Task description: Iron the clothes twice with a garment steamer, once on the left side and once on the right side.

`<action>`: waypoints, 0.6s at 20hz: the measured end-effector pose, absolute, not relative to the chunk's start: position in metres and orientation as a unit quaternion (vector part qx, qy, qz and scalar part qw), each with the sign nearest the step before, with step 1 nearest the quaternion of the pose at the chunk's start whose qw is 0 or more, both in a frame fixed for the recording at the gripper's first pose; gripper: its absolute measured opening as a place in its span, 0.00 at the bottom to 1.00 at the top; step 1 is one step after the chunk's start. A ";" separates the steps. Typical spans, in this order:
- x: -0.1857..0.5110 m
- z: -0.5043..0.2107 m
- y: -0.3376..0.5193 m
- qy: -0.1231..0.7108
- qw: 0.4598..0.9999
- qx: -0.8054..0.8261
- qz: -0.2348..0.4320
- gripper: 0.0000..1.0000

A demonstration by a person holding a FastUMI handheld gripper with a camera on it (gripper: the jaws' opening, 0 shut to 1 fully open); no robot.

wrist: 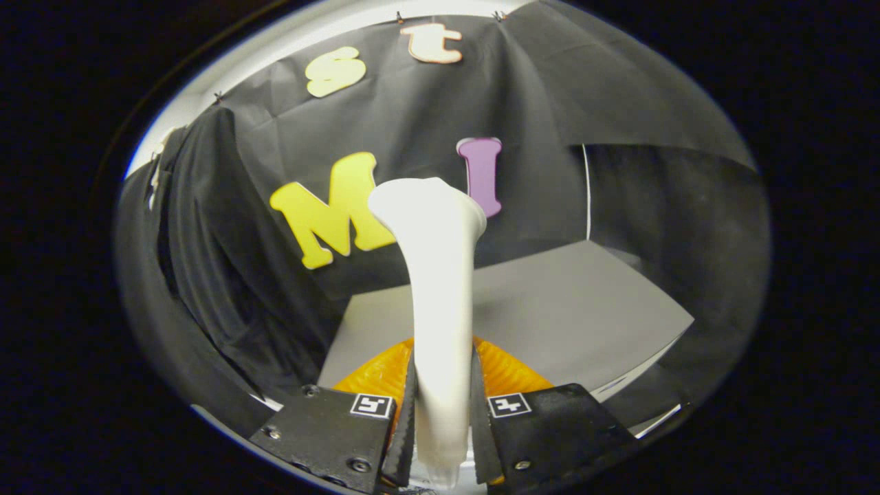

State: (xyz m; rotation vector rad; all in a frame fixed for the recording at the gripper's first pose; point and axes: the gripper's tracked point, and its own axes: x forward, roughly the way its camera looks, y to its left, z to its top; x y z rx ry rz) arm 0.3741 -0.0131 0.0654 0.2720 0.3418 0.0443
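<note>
Claw (443, 419) gripped the white garment steamer (440, 289) by its handle, both fingers pressing it, head upright. Beyond lay a grey counter (584, 309) with an orange ribbed object (375, 375); black clothes (220, 261) hung at left

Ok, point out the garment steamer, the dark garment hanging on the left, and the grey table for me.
garment steamer (440, 302): gripper view, white handle shaft, clamped between both fingers.
dark garment (220, 275): gripper view, middle of the hanging cloth, left of the steamer.
grey table (584, 309): gripper view, bare top beyond the fingers.
</note>
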 end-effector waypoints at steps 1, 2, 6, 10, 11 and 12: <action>0.367 0.086 -0.001 0.151 0.979 0.136 0.026 0.37; 0.357 0.105 0.010 0.131 0.982 0.135 0.031 0.37; 0.332 0.178 0.060 0.050 0.989 0.127 0.047 0.37; 0.323 0.231 0.116 0.002 0.991 0.122 0.062 0.37; 0.321 0.242 0.130 -0.007 0.990 0.121 0.067 0.37; 0.317 0.250 0.144 -0.012 0.990 0.117 0.072 0.37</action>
